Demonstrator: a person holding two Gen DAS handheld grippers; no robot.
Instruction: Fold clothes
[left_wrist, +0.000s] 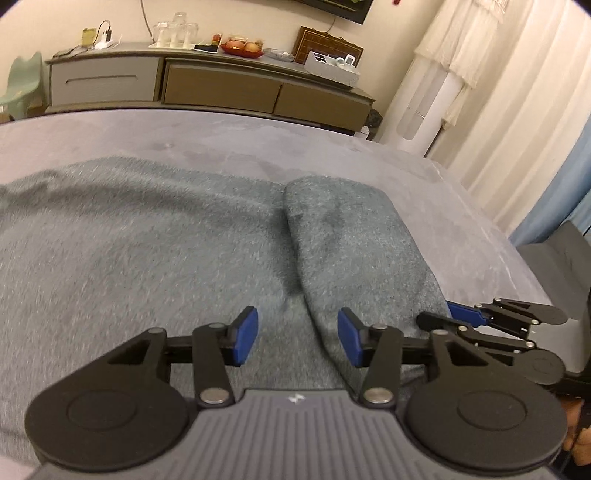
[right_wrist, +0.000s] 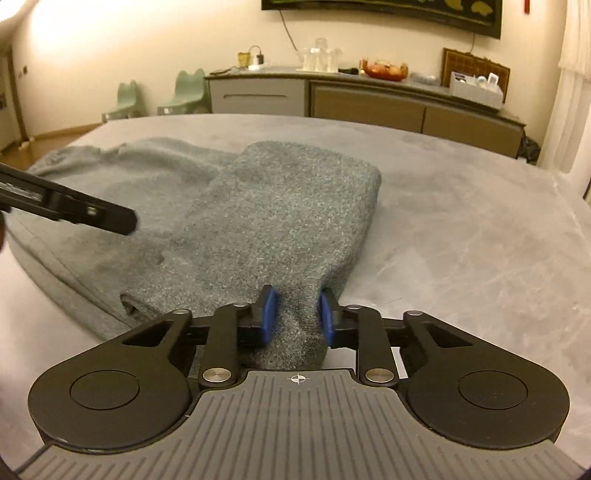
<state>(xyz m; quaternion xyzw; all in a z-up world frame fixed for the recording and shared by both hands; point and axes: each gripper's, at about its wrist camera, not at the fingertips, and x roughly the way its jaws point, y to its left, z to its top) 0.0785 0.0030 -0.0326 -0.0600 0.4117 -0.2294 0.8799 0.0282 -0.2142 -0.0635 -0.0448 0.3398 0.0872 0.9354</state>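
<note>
A fuzzy grey-green sweater lies spread on a grey cloth-covered surface. Its sleeve is folded in over the body and reaches toward me. My right gripper has the sleeve's near end bunched between its blue pads, which press on the cloth. In the left wrist view the right gripper shows at the sleeve's right edge. My left gripper hovers open over the seam between sleeve and body, with nothing gripped. One of its fingers juts in at the left of the right wrist view.
A long sideboard with glasses, a fruit bowl and boxes stands beyond the far edge. A white tower appliance and pale curtains are at the right. Green chairs stand at the back left. A grey seat borders the right edge.
</note>
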